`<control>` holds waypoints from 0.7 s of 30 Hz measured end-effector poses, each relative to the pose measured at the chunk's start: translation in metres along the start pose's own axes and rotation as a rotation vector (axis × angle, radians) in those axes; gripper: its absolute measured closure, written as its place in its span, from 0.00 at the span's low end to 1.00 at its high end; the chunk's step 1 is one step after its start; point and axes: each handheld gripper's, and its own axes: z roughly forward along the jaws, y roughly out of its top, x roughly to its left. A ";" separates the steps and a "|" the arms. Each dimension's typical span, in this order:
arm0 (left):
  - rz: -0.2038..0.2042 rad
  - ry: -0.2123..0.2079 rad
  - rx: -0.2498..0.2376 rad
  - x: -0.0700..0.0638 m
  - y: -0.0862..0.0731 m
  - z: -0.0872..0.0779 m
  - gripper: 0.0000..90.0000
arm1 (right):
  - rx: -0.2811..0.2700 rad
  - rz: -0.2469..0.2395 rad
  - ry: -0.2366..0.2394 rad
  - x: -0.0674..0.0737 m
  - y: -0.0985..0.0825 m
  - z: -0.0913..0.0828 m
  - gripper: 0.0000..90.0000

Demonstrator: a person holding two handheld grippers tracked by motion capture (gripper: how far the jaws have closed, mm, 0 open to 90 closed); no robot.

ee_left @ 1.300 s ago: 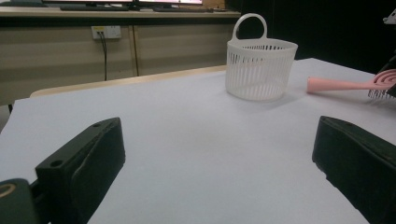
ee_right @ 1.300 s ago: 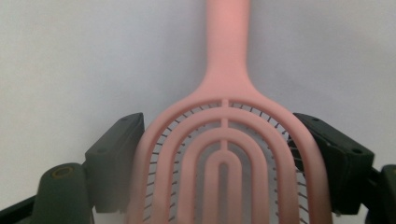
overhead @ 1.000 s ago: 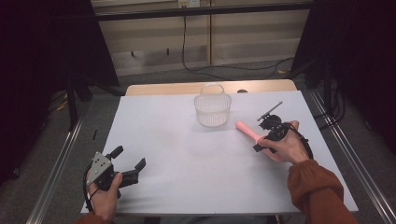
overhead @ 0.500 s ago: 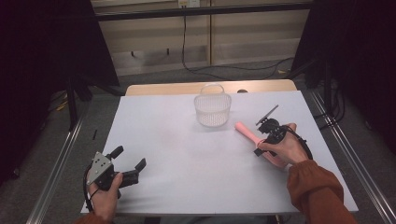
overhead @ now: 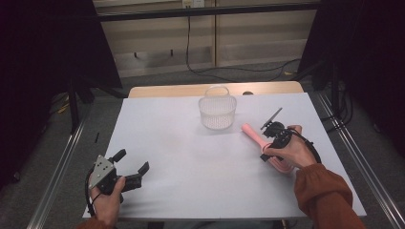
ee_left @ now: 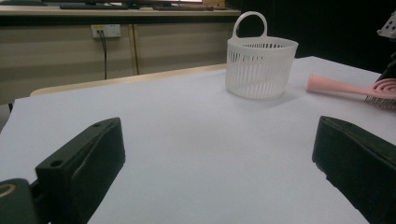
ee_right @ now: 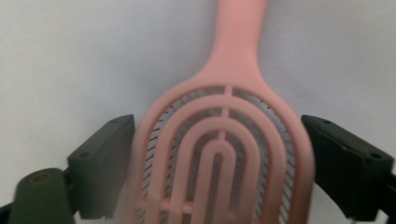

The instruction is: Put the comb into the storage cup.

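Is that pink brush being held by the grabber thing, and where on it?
The right gripper has its jaws on either side of the pink hairbrush, at its wide bristle head. They have just opened wider, so it looks released, not gripped. The left gripper is open, holding nothing.

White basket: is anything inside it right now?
Through the slats of the white basket and from above nothing shows inside; its floor is partly screened by the wall, so a small flat item can't be ruled out. The pink hairbrush lies outside on the table.

The pink hairbrush lies flat on the white worktop, its handle running away toward the top. The right claw straddles the brush's head, its jaws having just widened, a jaw close beside each edge
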 end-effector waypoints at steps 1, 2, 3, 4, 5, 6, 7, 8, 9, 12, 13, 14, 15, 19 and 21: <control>-0.002 0.001 -0.002 0.000 0.000 0.000 0.03 | -0.001 -0.002 -0.010 0.000 0.000 -0.001 0.11; -0.002 0.000 -0.002 0.000 0.000 0.000 0.03 | -0.001 -0.004 -0.009 0.000 0.000 -0.001 0.11; 0.001 0.000 -0.002 0.000 0.000 0.000 0.03 | 0.015 0.003 -0.027 0.001 -0.001 0.000 0.08; -0.005 0.002 -0.003 0.000 0.000 0.000 0.03 | 0.015 0.003 -0.027 0.001 -0.001 0.000 0.08; -0.006 0.001 -0.003 0.000 0.000 0.000 0.03 | 0.023 0.005 -0.028 0.000 -0.001 0.001 0.08; -0.005 0.002 -0.002 0.000 0.000 0.000 0.03 | 0.026 0.011 -0.030 0.001 -0.002 0.002 0.10; 0.001 0.003 0.001 0.000 0.000 0.000 0.03 | 0.029 0.015 -0.035 0.001 -0.003 0.003 0.10; 0.001 0.003 0.001 0.000 0.000 0.000 0.03 | 0.030 0.026 -0.040 0.000 -0.003 0.003 0.10; 0.000 0.000 0.001 0.000 0.000 0.000 0.03 | 0.032 0.033 -0.039 0.000 -0.004 0.004 0.12; 0.004 -0.001 0.002 0.000 0.000 0.000 0.03 | 0.046 0.047 -0.017 0.002 -0.003 0.005 0.19; 0.002 0.000 0.002 0.000 0.000 0.000 0.03 | 0.047 0.047 -0.033 0.003 -0.002 0.006 0.19; 0.000 0.000 0.002 0.000 0.000 0.000 0.03 | 0.053 0.051 -0.033 0.003 -0.002 0.005 0.19; 0.000 0.000 0.002 0.000 0.000 0.000 0.03 | 0.053 0.051 -0.033 0.003 -0.002 0.005 0.19; 0.001 0.002 0.002 0.000 0.000 0.000 0.03 | 0.041 0.056 -0.028 0.003 -0.002 0.003 0.20; 0.001 0.000 0.002 0.000 0.000 0.000 0.03 | 0.020 0.061 -0.021 0.003 -0.002 -0.001 0.20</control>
